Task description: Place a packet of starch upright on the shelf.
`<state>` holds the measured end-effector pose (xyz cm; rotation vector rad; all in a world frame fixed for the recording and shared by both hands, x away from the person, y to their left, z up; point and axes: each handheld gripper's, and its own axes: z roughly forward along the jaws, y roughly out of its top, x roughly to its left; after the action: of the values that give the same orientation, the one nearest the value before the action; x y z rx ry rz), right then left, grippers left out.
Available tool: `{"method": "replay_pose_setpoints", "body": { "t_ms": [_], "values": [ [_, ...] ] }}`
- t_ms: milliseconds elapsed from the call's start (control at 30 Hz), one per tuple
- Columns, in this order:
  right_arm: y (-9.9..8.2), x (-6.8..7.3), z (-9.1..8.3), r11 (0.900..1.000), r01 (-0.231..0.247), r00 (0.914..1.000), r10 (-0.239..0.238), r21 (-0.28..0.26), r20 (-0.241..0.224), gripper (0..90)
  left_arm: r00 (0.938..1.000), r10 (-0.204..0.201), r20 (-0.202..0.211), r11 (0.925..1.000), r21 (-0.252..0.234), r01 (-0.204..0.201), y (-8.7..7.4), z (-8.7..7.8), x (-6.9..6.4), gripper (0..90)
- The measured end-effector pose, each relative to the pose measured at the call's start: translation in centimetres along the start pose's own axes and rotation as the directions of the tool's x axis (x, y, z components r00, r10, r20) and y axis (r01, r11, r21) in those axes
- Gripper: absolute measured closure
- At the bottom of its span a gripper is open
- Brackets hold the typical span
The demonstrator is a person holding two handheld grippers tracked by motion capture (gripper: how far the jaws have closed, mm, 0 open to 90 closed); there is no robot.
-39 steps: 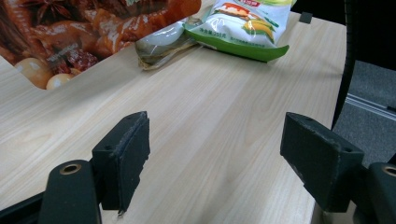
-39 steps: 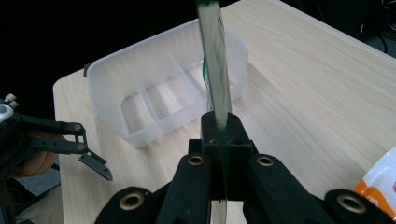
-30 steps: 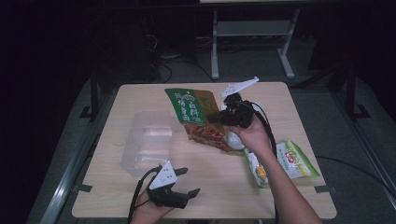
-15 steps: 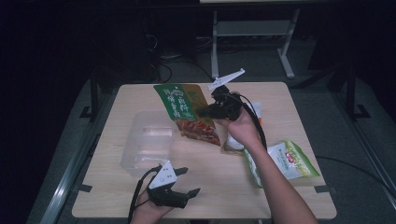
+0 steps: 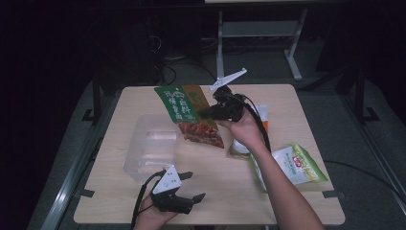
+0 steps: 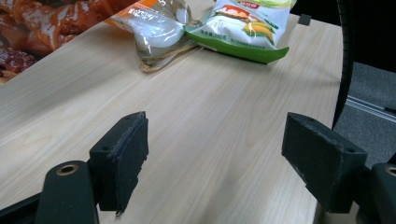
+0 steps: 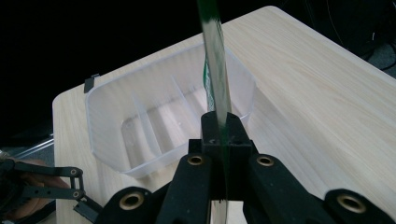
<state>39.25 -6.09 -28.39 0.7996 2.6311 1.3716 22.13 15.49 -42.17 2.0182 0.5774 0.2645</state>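
Snack bag (image 5: 189,115) green on top, red-brown food print below; bin (image 5: 151,148) clear plastic (ribbed), bench (image 5: 287,96) pale woodgrain, grippers black.

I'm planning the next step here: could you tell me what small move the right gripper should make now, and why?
Probably carry the green snack bag a little further left over the clear bin. The right gripper is shut on the bag's edge, holding it aloft beside the bin, not yet above it.

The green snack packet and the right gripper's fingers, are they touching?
Touching. In the right gripper view, the fingers are shut on the thin edge of the green snack packet, with no gap. The high view shows the packet lifted above the table.
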Motion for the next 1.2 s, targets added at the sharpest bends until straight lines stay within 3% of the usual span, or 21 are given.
{"method": "replay_pose_setpoints", "body": {
  "t_ms": [467,733,1200],
  "values": [
    [1.1,0.1,1.6,1.0000,-0.002,0.9999,0.002,0.002,-0.013,89.7,0.9998,0.018,0.004,0.9998,0.010,-0.018,0.1,0.1,-0.1,22.1],
    [3.3,0.2,4.1,0.9999,0.015,0.9996,-0.015,-0.008,-0.024,89.7,0.9999,0.015,-0.002,0.9999,0.004,-0.015,0.0,-0.1,0.0,22.1],
    [5.5,0.2,7.8,0.9993,0.020,0.9990,-0.022,-0.030,-0.040,89.7,1.0000,0.001,-0.008,0.9999,0.015,-0.001,0.0,0.2,0.2,22.1]
  ]
}}
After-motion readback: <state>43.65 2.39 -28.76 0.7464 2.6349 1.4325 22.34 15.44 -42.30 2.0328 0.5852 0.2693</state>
